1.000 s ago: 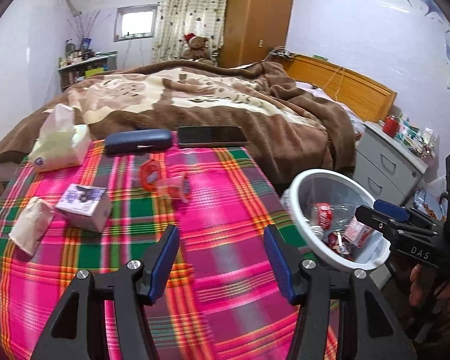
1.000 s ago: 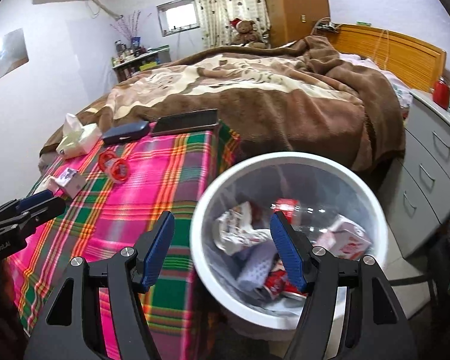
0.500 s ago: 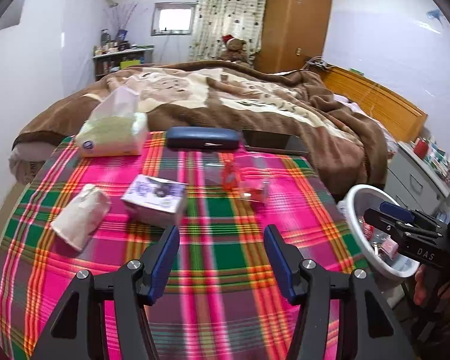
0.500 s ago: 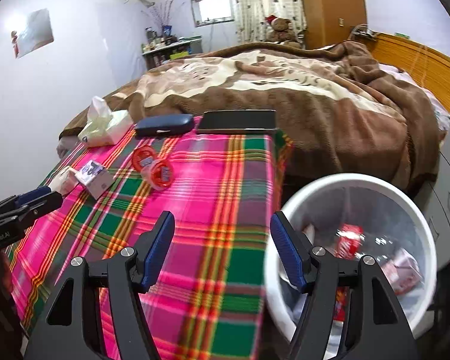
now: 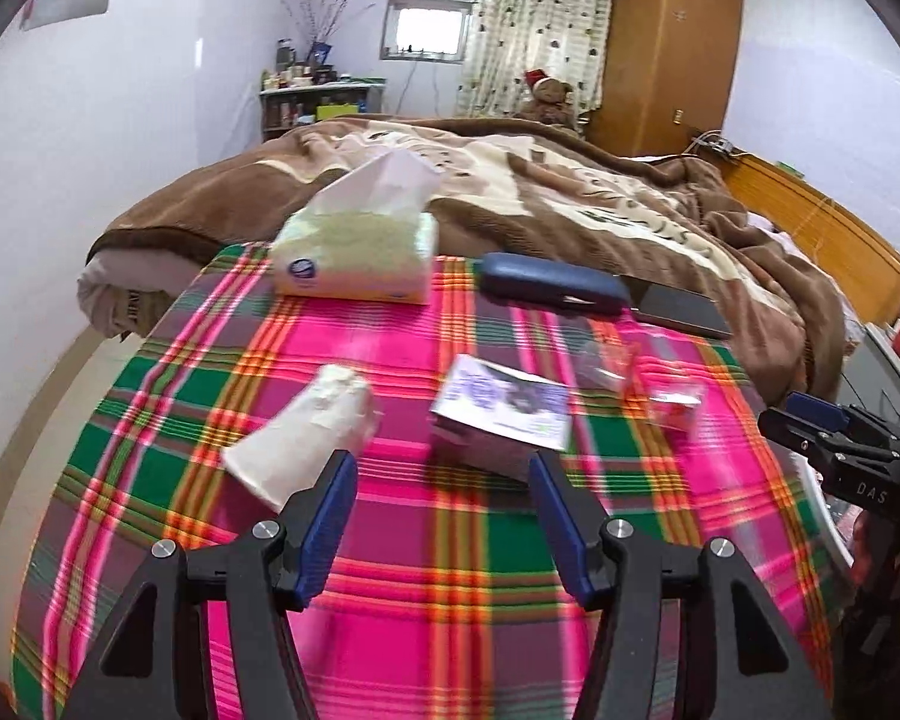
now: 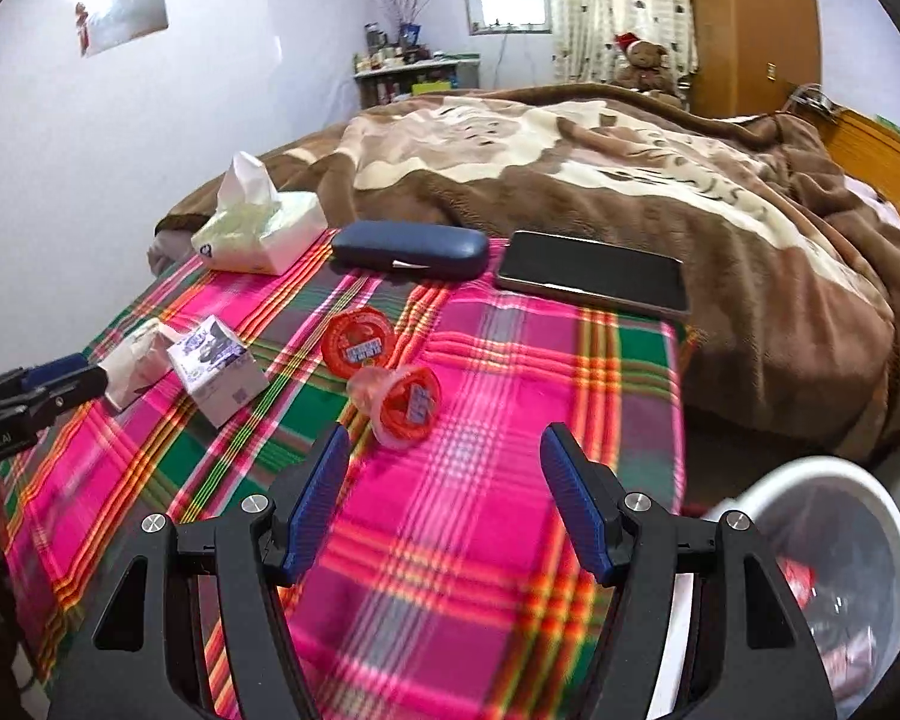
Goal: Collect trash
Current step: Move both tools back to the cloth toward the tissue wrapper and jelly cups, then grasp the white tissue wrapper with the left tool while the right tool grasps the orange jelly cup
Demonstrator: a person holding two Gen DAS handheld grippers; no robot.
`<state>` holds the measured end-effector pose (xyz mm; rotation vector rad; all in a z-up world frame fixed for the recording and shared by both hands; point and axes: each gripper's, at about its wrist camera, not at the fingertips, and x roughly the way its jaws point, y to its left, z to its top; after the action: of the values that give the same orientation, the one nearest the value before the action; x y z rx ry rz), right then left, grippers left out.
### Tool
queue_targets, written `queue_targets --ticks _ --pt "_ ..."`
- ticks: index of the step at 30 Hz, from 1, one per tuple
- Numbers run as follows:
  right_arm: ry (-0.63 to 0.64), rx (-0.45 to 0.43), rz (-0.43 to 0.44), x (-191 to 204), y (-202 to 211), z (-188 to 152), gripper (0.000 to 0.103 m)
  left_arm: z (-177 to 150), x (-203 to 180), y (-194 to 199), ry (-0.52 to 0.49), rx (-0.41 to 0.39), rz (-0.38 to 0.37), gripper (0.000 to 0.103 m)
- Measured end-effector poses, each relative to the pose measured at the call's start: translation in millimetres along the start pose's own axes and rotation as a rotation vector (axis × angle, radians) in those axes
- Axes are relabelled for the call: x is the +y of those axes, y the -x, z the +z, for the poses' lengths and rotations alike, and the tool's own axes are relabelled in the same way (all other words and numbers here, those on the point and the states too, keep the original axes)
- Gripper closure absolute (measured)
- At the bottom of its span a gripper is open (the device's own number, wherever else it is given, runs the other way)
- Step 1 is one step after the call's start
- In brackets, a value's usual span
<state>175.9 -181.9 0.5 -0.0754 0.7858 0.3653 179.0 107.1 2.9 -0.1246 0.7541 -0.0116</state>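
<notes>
White bin (image 6: 810,480) holds red wrappers (image 6: 801,582).

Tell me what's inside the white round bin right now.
The white round plastic bin holds red wrappers and clear plastic; the right claw covers its left part, and the frame cuts off the rest.

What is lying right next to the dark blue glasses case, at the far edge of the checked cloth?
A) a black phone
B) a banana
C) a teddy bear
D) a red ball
A: a black phone lies flat just right of the blue glasses case, at the far edge of the plaid cloth.
</notes>
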Motion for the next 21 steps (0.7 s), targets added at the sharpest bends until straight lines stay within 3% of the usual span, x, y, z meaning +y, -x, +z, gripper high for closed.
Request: queue_targets --ticks 4,10,21 --pt "0.034 0.005 0.016 4 -14 8 0.035 4 24 -8 0.018 0.003 0.028 0.038" --pt "0.018 0.031 0.055 2 -32 16 0.035 9 48 -18 0.018 0.01 0.058 0.038" --pt "0.105 0.103 0.059 16 -57 22 0.035 14 70 -52 0.007 0.085 0.038 0.037"
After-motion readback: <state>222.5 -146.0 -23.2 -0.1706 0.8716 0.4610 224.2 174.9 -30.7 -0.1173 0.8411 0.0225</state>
